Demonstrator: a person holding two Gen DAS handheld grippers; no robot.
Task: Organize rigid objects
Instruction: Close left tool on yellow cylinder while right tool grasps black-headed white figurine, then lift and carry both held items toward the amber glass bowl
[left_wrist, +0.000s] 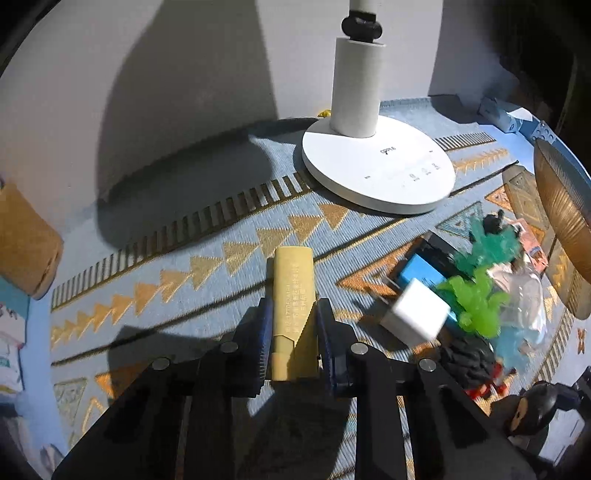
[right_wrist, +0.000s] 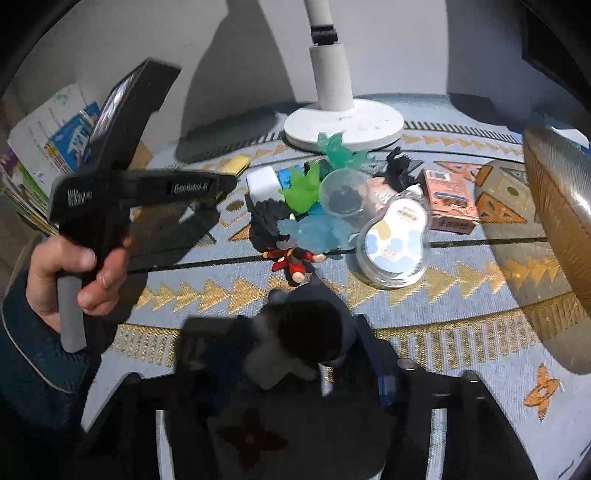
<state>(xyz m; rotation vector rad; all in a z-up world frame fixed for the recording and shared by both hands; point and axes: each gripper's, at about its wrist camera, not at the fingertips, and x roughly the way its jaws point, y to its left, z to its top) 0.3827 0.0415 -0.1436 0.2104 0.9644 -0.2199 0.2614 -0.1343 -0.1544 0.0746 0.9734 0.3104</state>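
The left gripper (left_wrist: 291, 328) pinches a tan rectangular box (left_wrist: 293, 295), its far end out over the blue patterned surface (left_wrist: 184, 229) just in front of the white lamp base (left_wrist: 376, 166). The right gripper (right_wrist: 295, 354) brackets a dark figurine (right_wrist: 306, 332); blur and shadow hide whether its pads press on it. A heap of toys (right_wrist: 314, 206) lies just beyond.

Left gripper (left_wrist: 290, 328): black body, silver round screws, blue ribbed pads. White "GenRobot AI" lettering, grey handle. Dark teal sleeve (right_wrist: 26, 369), pale cuff trim.
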